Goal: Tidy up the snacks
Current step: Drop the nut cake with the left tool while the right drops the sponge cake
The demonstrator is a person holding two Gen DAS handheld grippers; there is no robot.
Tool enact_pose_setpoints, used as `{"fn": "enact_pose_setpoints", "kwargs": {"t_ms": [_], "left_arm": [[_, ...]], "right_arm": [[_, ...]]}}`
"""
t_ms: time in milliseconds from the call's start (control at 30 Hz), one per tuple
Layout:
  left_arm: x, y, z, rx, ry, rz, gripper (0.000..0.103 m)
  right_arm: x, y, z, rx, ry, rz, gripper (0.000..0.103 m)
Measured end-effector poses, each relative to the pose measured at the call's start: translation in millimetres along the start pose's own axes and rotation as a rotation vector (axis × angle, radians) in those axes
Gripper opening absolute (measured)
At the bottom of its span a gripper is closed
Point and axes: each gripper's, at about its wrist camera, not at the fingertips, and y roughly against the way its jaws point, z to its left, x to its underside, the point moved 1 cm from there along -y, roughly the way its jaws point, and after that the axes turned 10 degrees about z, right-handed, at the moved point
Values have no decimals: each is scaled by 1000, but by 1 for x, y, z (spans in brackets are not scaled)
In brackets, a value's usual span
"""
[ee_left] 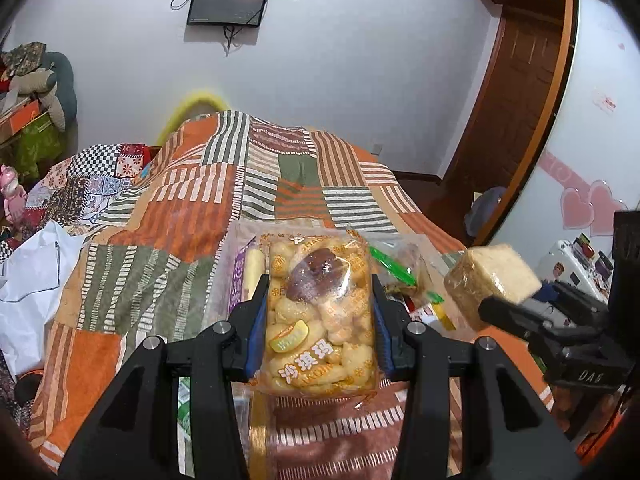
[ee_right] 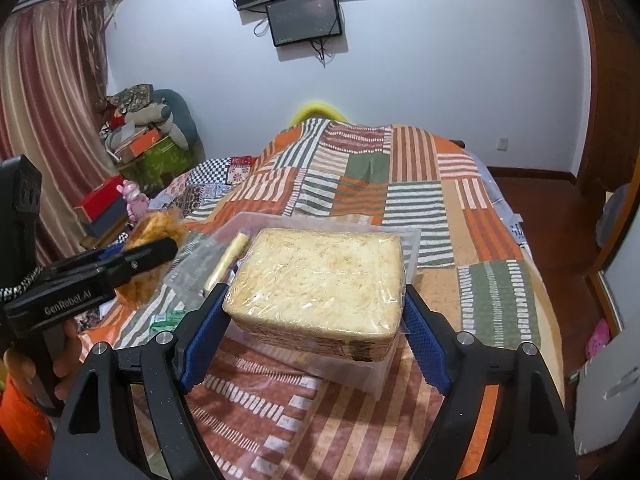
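My left gripper (ee_left: 320,300) is shut on a clear orange-printed pack of yellow puffed sweets (ee_left: 320,320), with a small wrapped brown bun resting on top of it (ee_left: 316,280). My right gripper (ee_right: 316,308) is shut on a plastic-wrapped pale rice-cake block (ee_right: 320,280), also seen in the left wrist view (ee_left: 488,280). Both are held above a clear plastic box (ee_right: 360,372) on the bed, which holds a pale stick snack (ee_right: 228,260). In the right wrist view the left gripper (ee_right: 152,256) is at the left with its pack (ee_right: 156,228).
The striped patchwork bedspread (ee_left: 280,184) covers the bed. Loose snack packets with green and red wrappers (ee_left: 416,292) lie right of the box, and a green packet (ee_right: 168,320) lies to its left. White cloth (ee_left: 32,280) lies at the left. Wooden floor (ee_right: 540,208) is at the right.
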Motion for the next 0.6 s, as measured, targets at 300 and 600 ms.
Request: {"fn": "enact_pose_setpoints", "kwargs": {"t_ms": [300, 600], "left_arm": [[-8, -28, 10, -15, 19, 26, 44], [-10, -54, 15, -24, 17, 58, 44]], "right_arm": [[0, -25, -3, -2, -5, 58, 80], [-3, -44, -2, -15, 3, 92, 81]]}}
